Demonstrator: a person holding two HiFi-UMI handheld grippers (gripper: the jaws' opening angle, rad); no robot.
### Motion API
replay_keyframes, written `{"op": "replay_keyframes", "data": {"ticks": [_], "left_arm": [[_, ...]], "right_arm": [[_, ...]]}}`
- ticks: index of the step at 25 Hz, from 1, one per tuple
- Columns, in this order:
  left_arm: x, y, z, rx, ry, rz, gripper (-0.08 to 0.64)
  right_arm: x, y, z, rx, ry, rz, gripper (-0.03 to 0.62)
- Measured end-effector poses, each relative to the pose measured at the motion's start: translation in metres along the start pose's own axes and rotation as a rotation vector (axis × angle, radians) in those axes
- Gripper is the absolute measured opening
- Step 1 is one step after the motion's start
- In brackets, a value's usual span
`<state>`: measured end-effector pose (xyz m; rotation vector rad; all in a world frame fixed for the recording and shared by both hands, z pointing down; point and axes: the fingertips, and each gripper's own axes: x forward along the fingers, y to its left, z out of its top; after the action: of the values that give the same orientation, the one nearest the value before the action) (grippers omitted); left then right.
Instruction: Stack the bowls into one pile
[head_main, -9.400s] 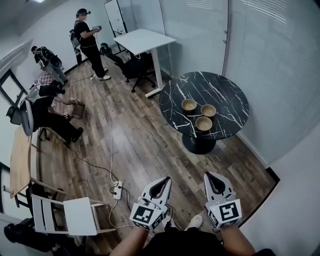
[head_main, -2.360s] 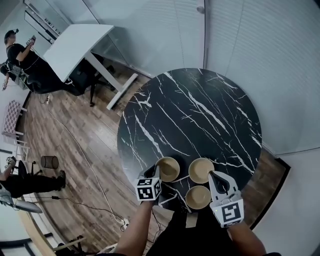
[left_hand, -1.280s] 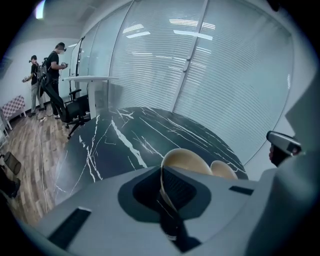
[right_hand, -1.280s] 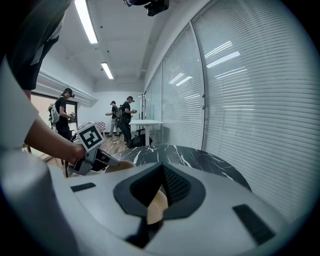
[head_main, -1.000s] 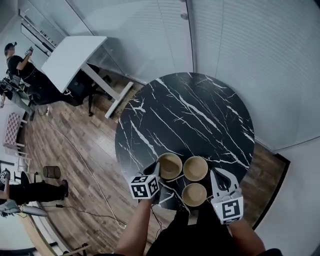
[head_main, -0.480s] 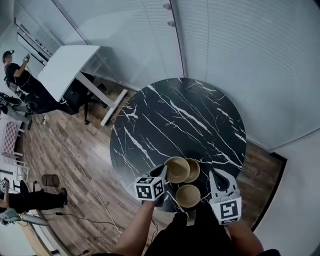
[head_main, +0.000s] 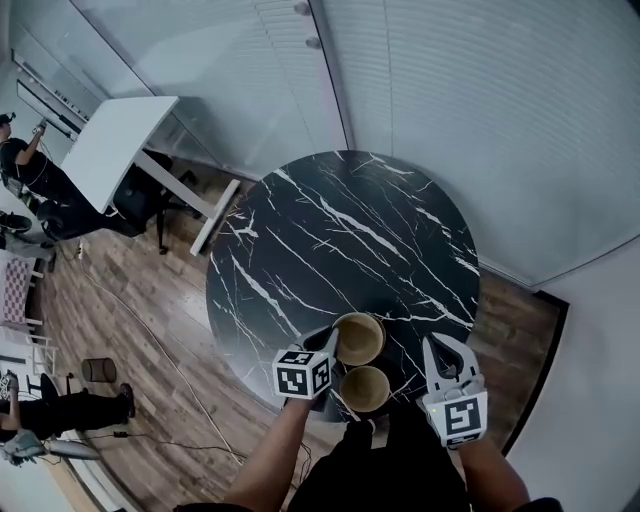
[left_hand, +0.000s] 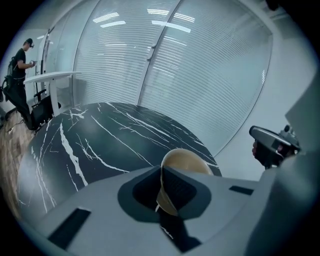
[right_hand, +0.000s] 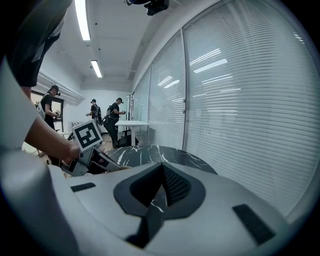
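1. Since a second ago the held bowl (head_main: 358, 338) has travelled rightward from its own spot on the table (head_main: 330, 230); it now covers the far-right bowl, so only two bowl outlines show from the head view.
2. That bowl's rim is pinched between the jaws of the left gripper (head_main: 330, 346); the left gripper view shows the tan rim wedged between the pads, the bowl tilted beyond them.
3. A second bowl (head_main: 365, 388) stands on the marble near the table's front edge, just beside the held one.
4. Whether the held bowl already rests in the covered one cannot be told; the covered bowl is hidden.
5. The right gripper (head_main: 445, 348) hangs to the right of the bowls, apart from them; its jaws are pressed together on nothing, with marble veins showing beyond them.
6. Each gripper's cube (head_main: 303, 372) bears black-and-white square patterns; these are no letters to read.
7. Farther off, a white desk (head_main: 115, 150) and a person (head_main: 30, 175) are cut off at the left edge; ribbed glass walls rise behind the table.
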<state>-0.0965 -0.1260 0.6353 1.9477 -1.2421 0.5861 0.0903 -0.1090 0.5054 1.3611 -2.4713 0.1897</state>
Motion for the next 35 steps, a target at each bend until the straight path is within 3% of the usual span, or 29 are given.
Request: {"op": "replay_keyframes", "data": {"ticks": [15, 29, 35], "left_arm": [[0.014, -0.005, -0.009, 0.093, 0.057, 0.054, 0.029], [0.018, -0.003, -0.008, 0.146, 0.048, 0.08, 0.038], [0.016, -0.001, -0.004, 0.158, 0.02, 0.081, 0.129]], "right_arm": [[-0.002, -0.001, -0.004, 0.009, -0.008, 0.005, 0.009], [0.003, 0.0, -0.004, 0.011, -0.001, 0.016, 0.009], [0.006, 0.004, -0.002, 0.005, -0.007, 0.028, 0.009]]}}
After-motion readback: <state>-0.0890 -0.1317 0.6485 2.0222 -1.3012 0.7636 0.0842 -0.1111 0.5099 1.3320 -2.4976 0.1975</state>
